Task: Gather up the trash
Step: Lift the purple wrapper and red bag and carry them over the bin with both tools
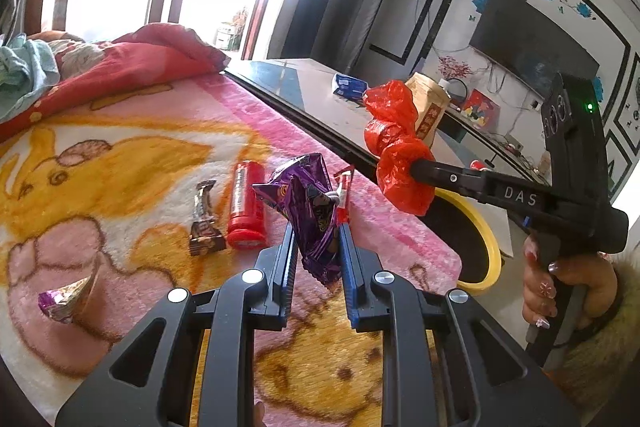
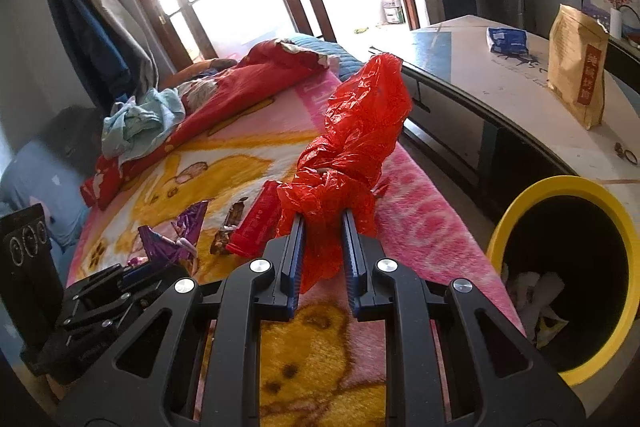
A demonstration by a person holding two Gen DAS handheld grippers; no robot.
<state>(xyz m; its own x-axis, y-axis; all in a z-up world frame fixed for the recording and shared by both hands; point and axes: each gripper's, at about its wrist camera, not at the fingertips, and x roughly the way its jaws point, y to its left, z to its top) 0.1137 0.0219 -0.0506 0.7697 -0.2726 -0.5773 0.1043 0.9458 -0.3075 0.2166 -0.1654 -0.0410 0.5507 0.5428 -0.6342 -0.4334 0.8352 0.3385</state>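
My left gripper (image 1: 318, 235) is shut on a crumpled purple snack wrapper (image 1: 308, 211), lifted above the pink cartoon blanket (image 1: 140, 155). My right gripper (image 2: 323, 227) is shut on a crumpled red plastic bag (image 2: 356, 139); in the left wrist view that red bag (image 1: 394, 147) hangs over the bed edge near the yellow-rimmed bin (image 1: 486, 227). On the blanket lie a brown candy bar wrapper (image 1: 205, 225), a red tube (image 1: 247, 205), a thin red packet (image 1: 344, 195) and a small purple-silver wrapper (image 1: 66, 301). The yellow bin (image 2: 560, 279) holds some trash.
A low table (image 2: 500, 67) beside the bed carries a tan paper bag (image 2: 576, 67) and a blue packet (image 2: 506, 41). A red quilt (image 2: 256, 83) and a light cloth (image 2: 140, 123) are piled at the far end. A hand (image 1: 548, 291) grips the right gripper's handle.
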